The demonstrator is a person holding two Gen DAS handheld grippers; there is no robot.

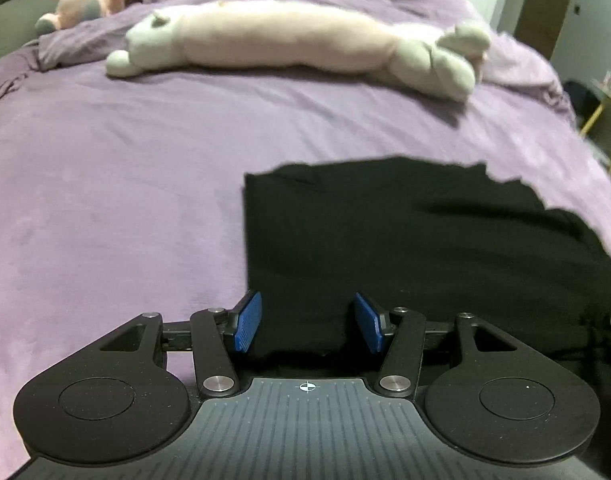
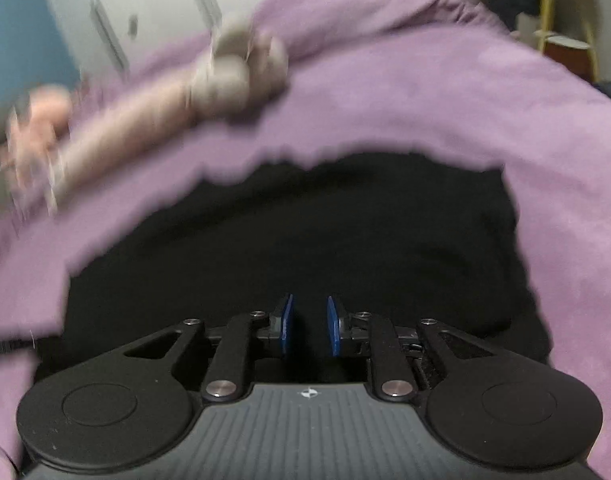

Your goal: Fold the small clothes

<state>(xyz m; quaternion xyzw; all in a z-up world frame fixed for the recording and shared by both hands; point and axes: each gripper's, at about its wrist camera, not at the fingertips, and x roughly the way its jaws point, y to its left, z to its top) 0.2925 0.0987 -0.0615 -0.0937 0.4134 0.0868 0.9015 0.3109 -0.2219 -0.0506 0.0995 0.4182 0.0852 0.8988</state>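
Observation:
A black garment [image 1: 405,232] lies flat on the purple bedspread [image 1: 105,200], with a straight left edge and an uneven far edge. My left gripper [image 1: 308,322] is open, its blue pads [image 1: 248,322] straddling the garment's near left corner. In the right wrist view, which is blurred by motion, the same black garment [image 2: 305,240] fills the middle. My right gripper [image 2: 308,326] is over the cloth's near edge with its blue pads a small gap apart and nothing visibly pinched between them.
A long pale plush toy [image 1: 289,36] lies across the bed beyond the garment, and also shows in the right wrist view [image 2: 153,112]. A pink plush [image 1: 89,0] sits at the far left. A yellow-legged stand [image 2: 561,20] is off the bed's right side.

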